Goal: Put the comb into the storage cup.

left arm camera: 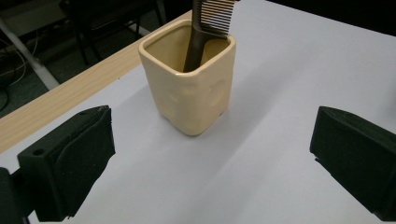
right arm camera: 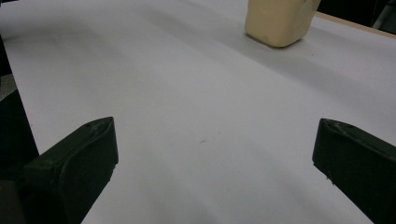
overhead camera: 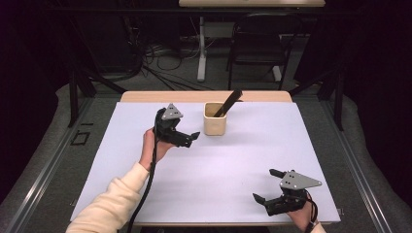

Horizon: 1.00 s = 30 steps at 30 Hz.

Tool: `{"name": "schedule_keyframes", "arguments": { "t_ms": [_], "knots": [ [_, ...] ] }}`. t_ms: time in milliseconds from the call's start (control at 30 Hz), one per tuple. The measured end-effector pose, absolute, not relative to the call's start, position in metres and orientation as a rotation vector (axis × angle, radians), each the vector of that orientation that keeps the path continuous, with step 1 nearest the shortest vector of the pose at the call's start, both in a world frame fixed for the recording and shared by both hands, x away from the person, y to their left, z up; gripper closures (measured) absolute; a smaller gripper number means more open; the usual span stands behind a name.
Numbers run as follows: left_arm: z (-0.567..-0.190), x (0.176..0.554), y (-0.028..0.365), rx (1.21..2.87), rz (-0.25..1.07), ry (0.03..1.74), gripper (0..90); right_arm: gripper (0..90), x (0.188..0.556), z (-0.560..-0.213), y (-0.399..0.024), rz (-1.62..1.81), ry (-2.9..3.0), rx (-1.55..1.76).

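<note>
Comb status: upright in cup, teeth up; placement judged done, only withdrawal left.
Right gripper: near table edge, jaws spread, empty.
Left gripper: just beside cup, jaws wide, empty.
Cup: cream, on white sheet, far centre.

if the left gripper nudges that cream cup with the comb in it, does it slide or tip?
Probably slides: the cup is squat with a broad flat base on the smooth white table cover. Its glossy, ceramic-looking walls suggest some weight, and a slippery, breakable grip. The comb leans out over the rim, so a sharp push could rattle or shift it.
</note>
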State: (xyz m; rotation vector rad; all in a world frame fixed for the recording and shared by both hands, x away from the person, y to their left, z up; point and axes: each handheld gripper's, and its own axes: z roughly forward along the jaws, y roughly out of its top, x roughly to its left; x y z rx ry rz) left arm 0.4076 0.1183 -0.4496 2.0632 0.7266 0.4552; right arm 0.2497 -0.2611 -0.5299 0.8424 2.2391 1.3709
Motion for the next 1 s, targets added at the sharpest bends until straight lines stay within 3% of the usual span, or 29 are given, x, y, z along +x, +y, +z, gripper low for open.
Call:
{"name": "schedule_keyframes", "arguments": {
  "t_ms": [1000],
  "knots": [
    [-0.477, 0.341, 0.172, 2.044, 0.473, 0.801, 0.0, 0.0, 0.251, -0.531, -0.26, 1.365, 2.243, 0.849]
  ]
}}
